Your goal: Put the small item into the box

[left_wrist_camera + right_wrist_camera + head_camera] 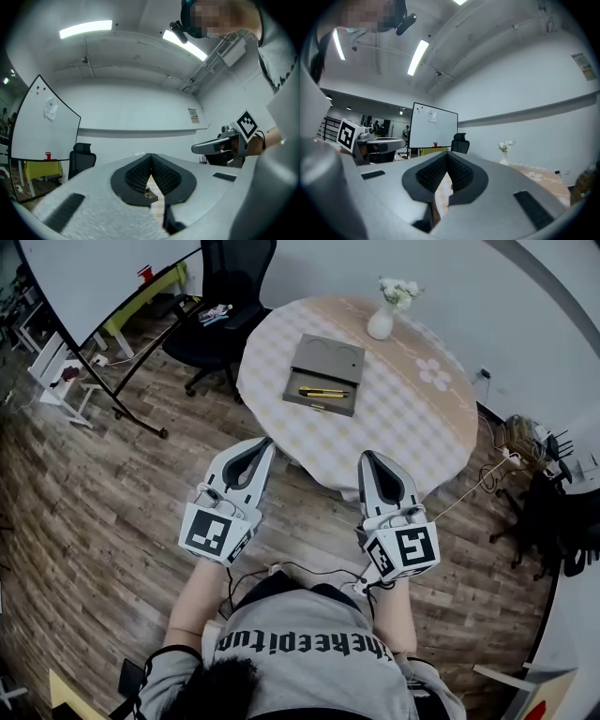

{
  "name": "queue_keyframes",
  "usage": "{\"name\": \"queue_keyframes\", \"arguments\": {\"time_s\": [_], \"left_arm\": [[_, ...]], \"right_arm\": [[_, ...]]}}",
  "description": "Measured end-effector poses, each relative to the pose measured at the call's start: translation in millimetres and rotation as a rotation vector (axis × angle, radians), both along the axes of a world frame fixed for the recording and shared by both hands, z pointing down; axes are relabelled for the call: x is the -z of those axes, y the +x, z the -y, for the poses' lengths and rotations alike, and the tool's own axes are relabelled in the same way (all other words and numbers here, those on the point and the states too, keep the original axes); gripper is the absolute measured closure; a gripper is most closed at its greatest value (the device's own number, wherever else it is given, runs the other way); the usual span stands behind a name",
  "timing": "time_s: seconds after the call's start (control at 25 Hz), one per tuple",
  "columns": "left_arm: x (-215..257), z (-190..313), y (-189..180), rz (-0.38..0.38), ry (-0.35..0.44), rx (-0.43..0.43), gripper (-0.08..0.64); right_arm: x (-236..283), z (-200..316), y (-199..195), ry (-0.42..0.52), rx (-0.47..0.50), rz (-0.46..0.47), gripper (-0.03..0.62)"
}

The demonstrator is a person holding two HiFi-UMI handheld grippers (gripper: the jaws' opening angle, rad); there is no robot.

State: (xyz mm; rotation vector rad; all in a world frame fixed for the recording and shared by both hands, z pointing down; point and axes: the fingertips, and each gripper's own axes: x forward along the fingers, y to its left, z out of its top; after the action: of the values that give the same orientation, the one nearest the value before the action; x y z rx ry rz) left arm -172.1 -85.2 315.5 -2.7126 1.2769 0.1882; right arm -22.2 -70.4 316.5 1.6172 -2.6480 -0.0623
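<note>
Both grippers had their jaws pressed together with nothing between them: the left gripper (265, 442) and the right gripper (367, 457) hung side by side above the wooden floor (94, 484), tips aimed toward the near edge of the round table (412, 418), short of it. On the checked cloth, toward the table's left half, lay the flat grey box (328, 357), open. Beyond it, near the far rim, stood a white vase (381, 322) of flowers. The small yellow item (323, 391) lay across the box's near half, well apart from both grippers.
</note>
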Motion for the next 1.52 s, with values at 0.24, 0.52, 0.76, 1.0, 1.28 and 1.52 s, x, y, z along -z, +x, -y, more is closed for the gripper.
{"name": "queue_keyframes", "arguments": {"time_s": [0.24,0.52,0.76,1.0,1.28,1.52], "left_arm": [[6,-17,8,-0.03,-0.015,0.065,0.545],[7,-52,20,-0.033,-0.025,0.132,0.545],[7,-80,33,-0.034,-0.026,0.165,0.545],[9,-103,46,-0.039,-0.022,0.189,0.545],[11,-120,58,-0.036,-0.02,0.207,0.545],[14,-128,64,-0.032,-0.015,0.22,0.545]], "right_arm": [[2,-16,18,-0.004,0.025,0.009,0.586],[7,-41,33,0.003,0.069,0.015,0.586],[8,-61,44,0.003,0.108,0.021,0.586],[9,-81,54,0.008,0.138,0.028,0.586],[11,-96,66,0.017,0.16,0.042,0.586],[13,-103,73,0.025,0.165,0.053,0.586]]}}
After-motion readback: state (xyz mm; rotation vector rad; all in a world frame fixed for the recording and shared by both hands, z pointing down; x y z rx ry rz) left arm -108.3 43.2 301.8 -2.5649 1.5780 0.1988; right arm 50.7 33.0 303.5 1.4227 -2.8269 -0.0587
